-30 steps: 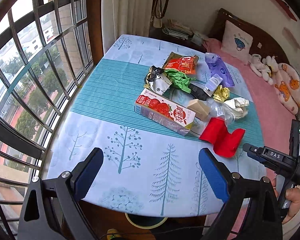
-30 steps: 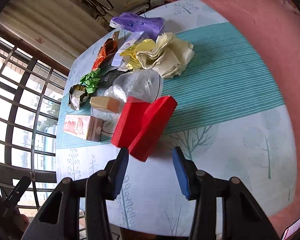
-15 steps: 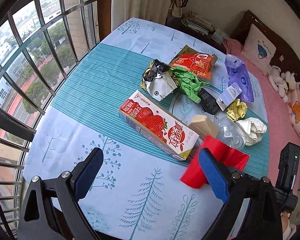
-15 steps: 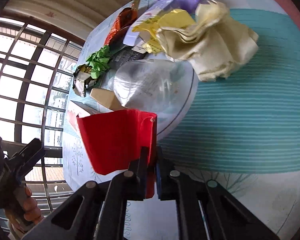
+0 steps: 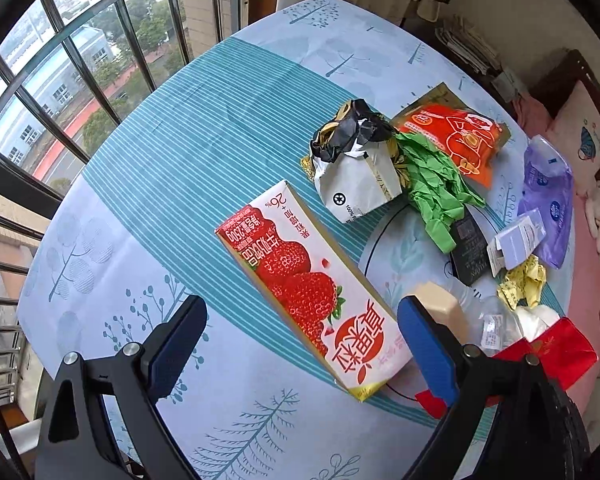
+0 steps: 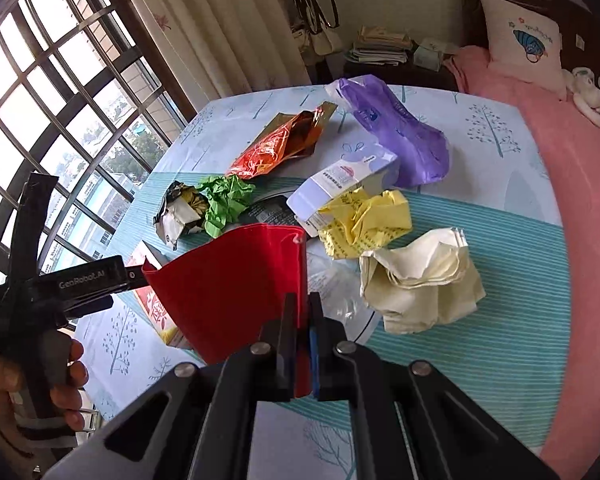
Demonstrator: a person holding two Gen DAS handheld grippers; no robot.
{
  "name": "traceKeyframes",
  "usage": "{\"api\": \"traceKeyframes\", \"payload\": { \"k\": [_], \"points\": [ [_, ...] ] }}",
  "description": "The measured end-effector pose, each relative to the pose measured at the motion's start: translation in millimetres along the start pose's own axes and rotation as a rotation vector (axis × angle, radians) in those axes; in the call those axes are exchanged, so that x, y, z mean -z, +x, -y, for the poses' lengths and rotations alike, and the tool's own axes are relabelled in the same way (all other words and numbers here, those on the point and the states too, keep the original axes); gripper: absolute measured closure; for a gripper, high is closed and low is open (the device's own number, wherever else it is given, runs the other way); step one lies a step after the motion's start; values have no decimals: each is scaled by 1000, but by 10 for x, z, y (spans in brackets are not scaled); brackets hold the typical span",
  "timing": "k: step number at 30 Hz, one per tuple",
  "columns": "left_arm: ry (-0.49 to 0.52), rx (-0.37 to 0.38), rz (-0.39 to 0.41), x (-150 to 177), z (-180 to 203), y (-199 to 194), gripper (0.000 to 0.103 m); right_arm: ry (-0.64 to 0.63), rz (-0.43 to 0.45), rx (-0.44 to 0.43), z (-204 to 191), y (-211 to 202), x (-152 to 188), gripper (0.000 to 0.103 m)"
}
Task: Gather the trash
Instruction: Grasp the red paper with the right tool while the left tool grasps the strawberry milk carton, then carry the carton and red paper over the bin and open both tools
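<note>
My right gripper (image 6: 303, 308) is shut on the edge of a red folded paper (image 6: 236, 284), held above the table; the same red paper (image 5: 560, 348) shows at the lower right of the left wrist view. My left gripper (image 5: 300, 340) stands open over a strawberry drink carton (image 5: 300, 284), whose lower end lies between the blue pads (image 5: 424, 344) without touching them. Beyond lie a crumpled black-and-white bag (image 5: 352, 160), green crumpled paper (image 5: 432, 184), an orange snack bag (image 5: 456, 136), a purple pack (image 6: 396, 132), yellow paper (image 6: 364, 220) and cream paper (image 6: 420, 280).
The trash lies on a table with a blue tree-print cloth (image 5: 148, 184). A barred window (image 5: 60, 60) runs along the left. A pink bed (image 6: 572, 168) with a pillow (image 6: 524, 40) borders the right side. A hand (image 6: 40, 380) holds the left gripper's handle.
The right gripper closed on the red paper and lifted it off the table. The left gripper moved forward and down toward the strawberry carton, staying open.
</note>
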State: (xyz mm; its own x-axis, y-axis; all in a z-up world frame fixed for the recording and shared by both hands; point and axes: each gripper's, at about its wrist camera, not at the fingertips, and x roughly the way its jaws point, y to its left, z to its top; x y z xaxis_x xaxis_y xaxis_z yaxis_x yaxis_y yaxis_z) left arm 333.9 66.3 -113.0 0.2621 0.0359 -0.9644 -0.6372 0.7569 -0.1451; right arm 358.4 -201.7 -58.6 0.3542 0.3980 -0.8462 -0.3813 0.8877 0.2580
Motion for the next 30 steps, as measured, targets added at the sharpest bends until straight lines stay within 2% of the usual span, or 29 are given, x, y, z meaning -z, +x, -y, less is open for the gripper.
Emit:
{"api": "traceKeyframes", "payload": {
  "k": [6,8,9,12,17,24,30],
  "points": [
    [-19,-80,-40,-80,133,260,9,-22,-7,-4,-99,40,-34,99],
    [-19,-60,-42,-72,149,290,18,-30,-15,-4,-122,54,-10,99],
    [-15,-45,-48,-65,156,299,28,-32,-21,-6,-124,59,5,99],
    [6,-43,-47,-41,180,306,32,-29,-35,-7,-123,74,47,99],
    [73,-31,-37,80,159,230,45,-15,-44,-6,-129,55,131,99],
    [170,10,-23,314,-34,8,46,-9,-41,4,-250,-46,269,99],
    [270,58,-8,494,-334,-349,46,14,-20,26,-381,-243,458,99]
  ]
}}
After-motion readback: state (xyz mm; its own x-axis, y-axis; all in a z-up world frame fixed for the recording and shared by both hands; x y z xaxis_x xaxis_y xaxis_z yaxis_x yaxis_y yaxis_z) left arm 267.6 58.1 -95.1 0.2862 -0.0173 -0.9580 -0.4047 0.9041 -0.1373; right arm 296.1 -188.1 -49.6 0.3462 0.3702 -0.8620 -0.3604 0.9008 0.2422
